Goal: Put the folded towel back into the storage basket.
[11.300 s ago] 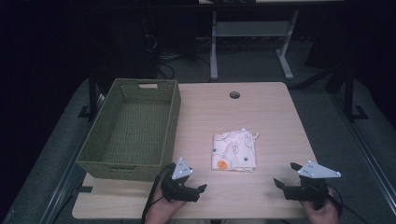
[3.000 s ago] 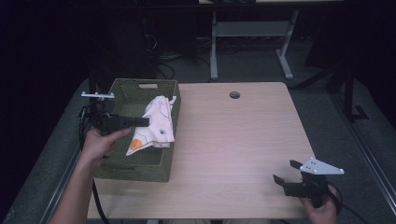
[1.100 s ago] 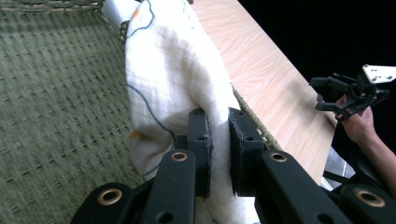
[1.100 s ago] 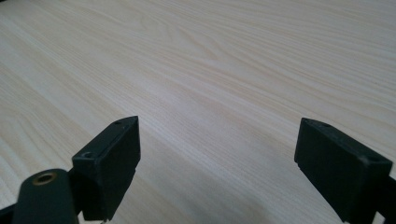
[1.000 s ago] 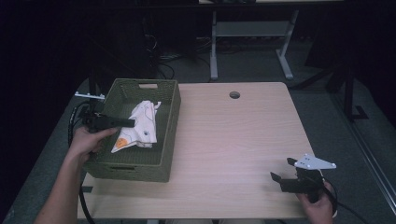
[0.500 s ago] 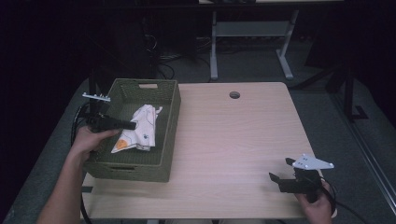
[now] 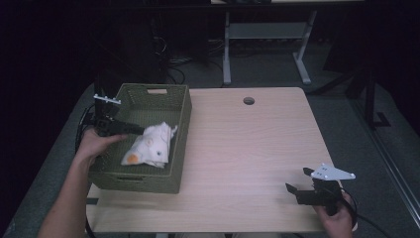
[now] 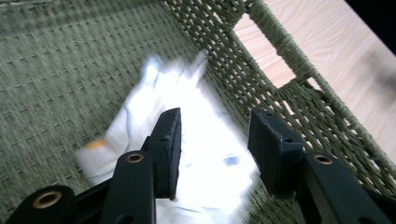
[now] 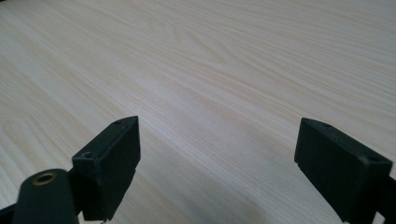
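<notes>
Though blurred in the left gripper view, white cloth [image 8: 187, 154] in basket [image 8: 70, 60].

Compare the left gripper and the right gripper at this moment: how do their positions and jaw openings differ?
The left gripper reaches into the green basket, over the white cloth; the right gripper sits at the bare table's near right corner. The left gripper's jaws stand narrowly apart with cloth beneath; the right gripper's gape wider over wood. Both are open and hand-held.

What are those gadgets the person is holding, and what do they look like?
Two handheld black grippers. The left gripper has flat rectangular jaws, brass-coloured rivets and a trailing black cable. The right gripper carries a grey three-cornered plate on top. The person's forearms are bare, with no sleeves in sight.
</notes>
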`<action>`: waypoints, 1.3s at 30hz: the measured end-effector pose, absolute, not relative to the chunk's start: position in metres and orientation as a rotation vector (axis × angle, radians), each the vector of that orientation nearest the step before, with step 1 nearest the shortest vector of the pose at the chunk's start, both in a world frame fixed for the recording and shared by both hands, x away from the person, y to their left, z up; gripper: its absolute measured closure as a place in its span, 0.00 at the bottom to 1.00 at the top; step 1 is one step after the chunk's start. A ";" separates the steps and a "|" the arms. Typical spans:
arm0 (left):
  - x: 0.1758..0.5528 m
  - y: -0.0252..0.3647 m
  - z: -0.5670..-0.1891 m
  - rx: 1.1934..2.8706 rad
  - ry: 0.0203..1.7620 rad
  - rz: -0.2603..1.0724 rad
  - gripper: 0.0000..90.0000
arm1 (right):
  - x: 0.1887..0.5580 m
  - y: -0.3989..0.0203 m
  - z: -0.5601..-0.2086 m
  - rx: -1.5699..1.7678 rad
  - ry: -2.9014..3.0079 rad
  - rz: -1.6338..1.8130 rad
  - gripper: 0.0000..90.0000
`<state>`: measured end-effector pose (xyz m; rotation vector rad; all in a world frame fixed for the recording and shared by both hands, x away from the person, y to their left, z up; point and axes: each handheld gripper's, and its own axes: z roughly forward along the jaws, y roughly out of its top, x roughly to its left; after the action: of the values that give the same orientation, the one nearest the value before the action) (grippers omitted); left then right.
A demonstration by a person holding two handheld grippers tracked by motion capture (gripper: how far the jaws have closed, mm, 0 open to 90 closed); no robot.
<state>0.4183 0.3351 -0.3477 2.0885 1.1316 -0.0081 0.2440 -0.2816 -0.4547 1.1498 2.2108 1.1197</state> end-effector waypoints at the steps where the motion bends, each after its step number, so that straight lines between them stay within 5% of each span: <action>1: 0.418 0.334 -0.348 2.092 1.136 -0.008 0.62 | 0.244 -0.282 -0.455 1.147 2.212 1.119 0.15; 14: 0.420 0.302 -0.374 2.249 1.138 -0.136 0.76 | 0.243 -0.278 -0.455 1.128 2.227 1.119 0.15; 33: 0.426 0.255 -0.422 2.661 1.210 -0.140 0.65 | 0.242 -0.281 -0.453 1.124 2.219 1.136 0.15; 39: 0.424 0.249 -0.423 2.737 1.189 -0.043 0.91 | 0.242 -0.278 -0.452 1.106 2.222 1.137 0.15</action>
<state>0.4237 0.2490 -0.4233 2.7370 1.1887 -0.0432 0.2417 -0.2782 -0.4518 1.1062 2.2223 1.1374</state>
